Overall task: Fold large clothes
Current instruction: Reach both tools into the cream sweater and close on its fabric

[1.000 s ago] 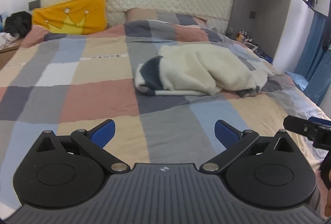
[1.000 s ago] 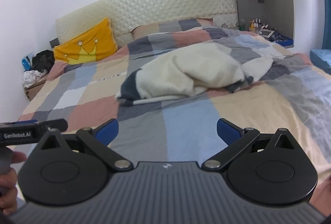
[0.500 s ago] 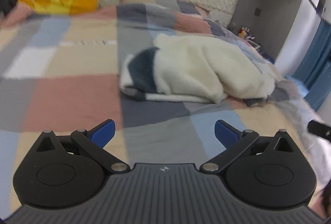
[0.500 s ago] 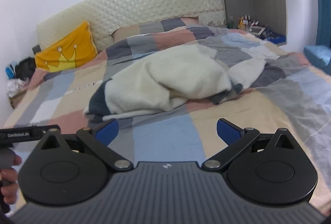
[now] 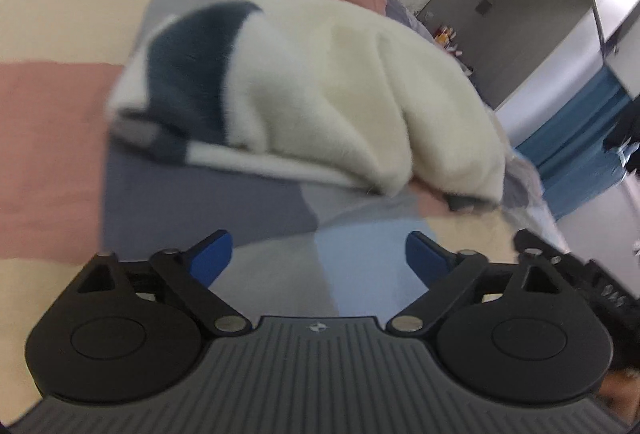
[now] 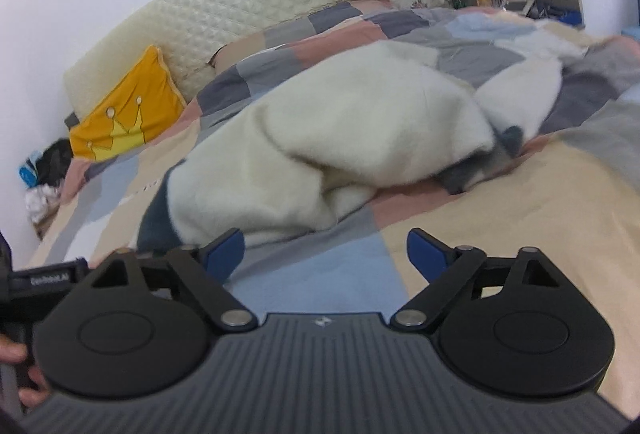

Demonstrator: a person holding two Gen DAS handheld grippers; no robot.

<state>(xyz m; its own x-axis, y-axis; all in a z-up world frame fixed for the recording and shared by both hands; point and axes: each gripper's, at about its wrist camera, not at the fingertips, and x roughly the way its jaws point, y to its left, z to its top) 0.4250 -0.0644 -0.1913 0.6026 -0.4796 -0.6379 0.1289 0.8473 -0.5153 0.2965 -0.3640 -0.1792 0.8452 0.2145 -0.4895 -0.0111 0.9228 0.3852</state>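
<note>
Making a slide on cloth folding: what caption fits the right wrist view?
Open right tool nears a crumpled cream fleece garment on a patchwork quilt.

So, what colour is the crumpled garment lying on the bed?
The garment is mostly cream white, with a dark navy section at one end. The left wrist view shows this best.

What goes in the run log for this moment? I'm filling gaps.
phase: approach | left gripper: open, empty | right gripper: open, empty | cream fleece garment: crumpled on patchwork duvet, untouched
</note>
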